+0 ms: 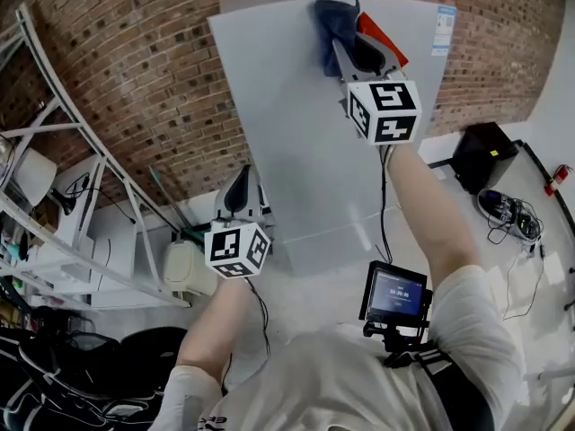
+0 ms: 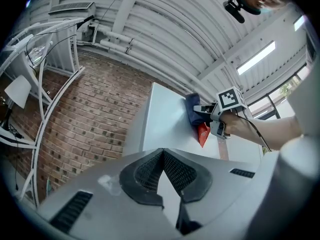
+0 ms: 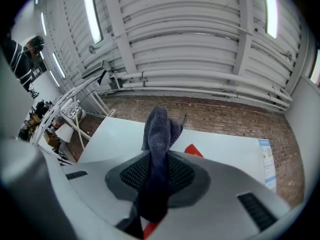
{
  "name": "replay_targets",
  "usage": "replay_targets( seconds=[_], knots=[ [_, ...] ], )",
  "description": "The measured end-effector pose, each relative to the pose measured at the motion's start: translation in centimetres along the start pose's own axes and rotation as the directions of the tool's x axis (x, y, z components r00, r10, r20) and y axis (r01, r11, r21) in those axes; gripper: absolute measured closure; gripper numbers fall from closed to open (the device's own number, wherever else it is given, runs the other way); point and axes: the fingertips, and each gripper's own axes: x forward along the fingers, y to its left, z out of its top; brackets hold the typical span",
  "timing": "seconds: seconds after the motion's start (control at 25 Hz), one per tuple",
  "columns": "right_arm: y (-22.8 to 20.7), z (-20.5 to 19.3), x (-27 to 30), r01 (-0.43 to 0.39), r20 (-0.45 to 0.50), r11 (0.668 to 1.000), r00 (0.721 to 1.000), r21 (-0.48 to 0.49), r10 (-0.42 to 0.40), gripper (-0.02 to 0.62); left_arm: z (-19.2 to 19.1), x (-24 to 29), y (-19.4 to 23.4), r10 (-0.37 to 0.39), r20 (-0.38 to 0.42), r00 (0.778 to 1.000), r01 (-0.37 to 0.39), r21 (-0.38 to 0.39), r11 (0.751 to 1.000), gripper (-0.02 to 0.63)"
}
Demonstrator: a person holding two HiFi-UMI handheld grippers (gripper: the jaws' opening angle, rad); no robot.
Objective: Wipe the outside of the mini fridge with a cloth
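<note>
"Where's the cloth?"

"Gripped in the right claw [image 3: 159,159], whose jaws are closed tight on it. The blue cloth [image 3: 159,126] sticks out past the tips and looks pressed against the white fridge [image 1: 296,142] straight ahead, near its far edge."

"Why bunched up like that?"

"Likely so the fabric, not the plastic jaws, rubs the panel."

"And the red bit?"

"A red piece [image 1: 384,45] sits just right of that claw, against the cloth. I can't tell what it is."

"The other one?"

"The left claw [image 2: 161,153] has its jaws meeting at the tips with nothing between them. It hangs beside the fridge's near left edge, probably to stay out of the way."
</note>
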Motion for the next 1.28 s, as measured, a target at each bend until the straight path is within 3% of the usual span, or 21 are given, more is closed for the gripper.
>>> replay_targets(
  seconds=[0.24, 0.6, 0.96, 1.28],
  knots=[
    [-4.1, -0.1, -0.9, 0.037, -0.002, 0.999, 0.999, 0.037, -0.037, 0.509, -0.7, 1.7, -1.8, -0.024, -0.005, 1.0, 0.024, -0.015, 1.0, 0.601],
    [-11.7, -1.6, -2.4, 0.136, -0.034, 0.99, 0.99, -0.025, -0.137, 0.509, -1.9, 4.7, -4.6, -0.06, -0.002, 0.998, 0.06, -0.028, 0.998, 0.601],
    [-21.6, -5.3, -4.3, 0.273, -0.095, 0.961, 0.956, -0.043, -0.276, 0.509, -2.5, 8.2, -7.3, -0.09, 0.016, 0.996, 0.091, -0.034, 0.995, 0.601],
    [-27.9, -8.1, -5.3, 0.367, -0.147, 0.929, 0.918, -0.038, -0.369, 0.509, -2.6, 10.0, -8.7, -0.101, 0.022, 0.995, 0.102, -0.029, 0.994, 0.601]
  ],
)
